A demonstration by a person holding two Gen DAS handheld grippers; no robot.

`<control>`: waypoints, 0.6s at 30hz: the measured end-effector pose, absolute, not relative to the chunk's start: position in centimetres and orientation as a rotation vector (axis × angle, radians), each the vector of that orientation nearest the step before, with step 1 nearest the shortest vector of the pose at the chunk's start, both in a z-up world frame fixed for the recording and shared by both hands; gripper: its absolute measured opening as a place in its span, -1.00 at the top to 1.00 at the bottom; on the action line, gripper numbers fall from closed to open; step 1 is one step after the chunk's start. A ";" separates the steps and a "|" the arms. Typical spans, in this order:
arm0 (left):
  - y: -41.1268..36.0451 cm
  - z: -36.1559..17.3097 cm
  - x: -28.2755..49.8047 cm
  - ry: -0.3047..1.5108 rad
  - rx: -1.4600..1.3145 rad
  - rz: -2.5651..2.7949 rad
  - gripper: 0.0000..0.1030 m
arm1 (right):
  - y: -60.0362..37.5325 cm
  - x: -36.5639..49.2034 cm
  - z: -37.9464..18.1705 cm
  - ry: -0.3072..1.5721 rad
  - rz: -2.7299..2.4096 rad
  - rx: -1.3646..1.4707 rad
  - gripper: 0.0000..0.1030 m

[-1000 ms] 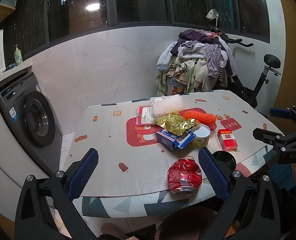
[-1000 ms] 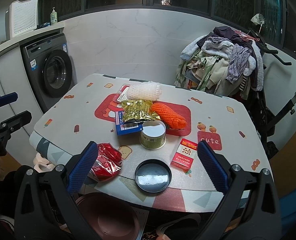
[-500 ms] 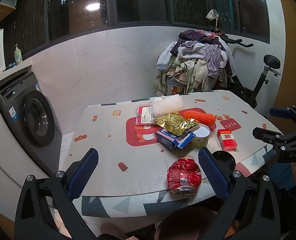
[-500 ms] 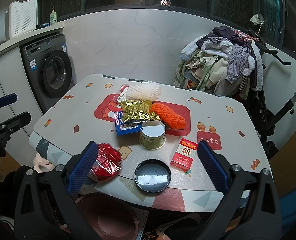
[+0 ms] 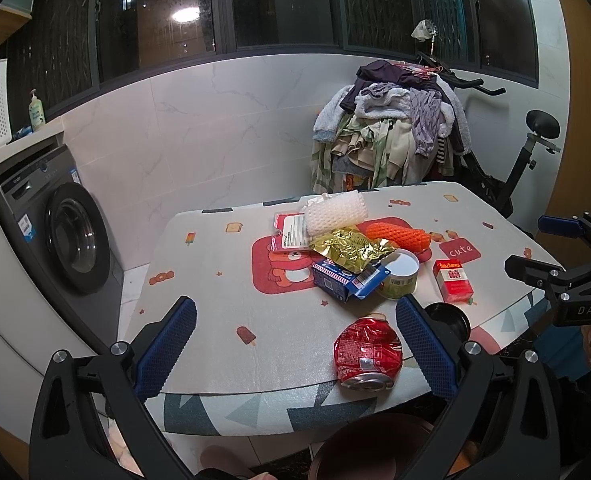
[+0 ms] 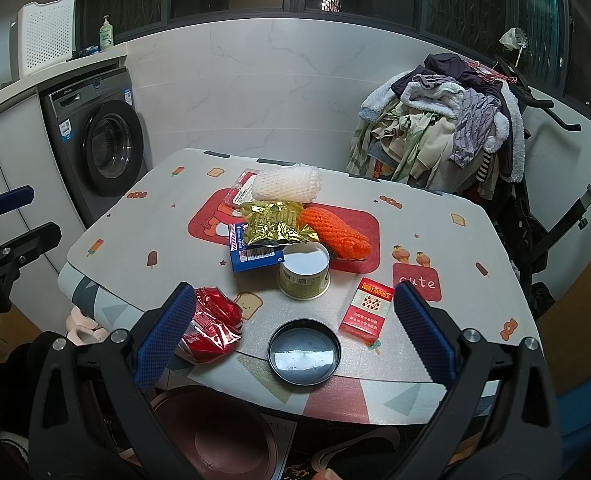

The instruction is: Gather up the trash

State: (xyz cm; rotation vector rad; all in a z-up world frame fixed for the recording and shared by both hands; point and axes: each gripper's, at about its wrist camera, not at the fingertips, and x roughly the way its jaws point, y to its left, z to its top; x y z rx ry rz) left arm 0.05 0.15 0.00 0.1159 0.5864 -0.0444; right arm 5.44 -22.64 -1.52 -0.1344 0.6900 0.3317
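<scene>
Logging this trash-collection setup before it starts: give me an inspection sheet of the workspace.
Surface: table under a cartoon-print cloth.
Job's things: crushed red can at the near edge; open tin; dark lid; red cigarette pack; blue box; gold wrapper; orange foam net; white foam net.
Clutter: nothing seen.
Grippers: left gripper and right gripper both open, empty.
Cables: nothing seen.
Surroundings: washing machine; clothes pile; brown bin below the table.
</scene>
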 end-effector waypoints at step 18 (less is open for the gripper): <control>0.4 -2.9 1.7 0.611 0.044 -0.153 -0.90 | -25.1 6.7 -4.2 0.721 0.343 -0.007 -0.89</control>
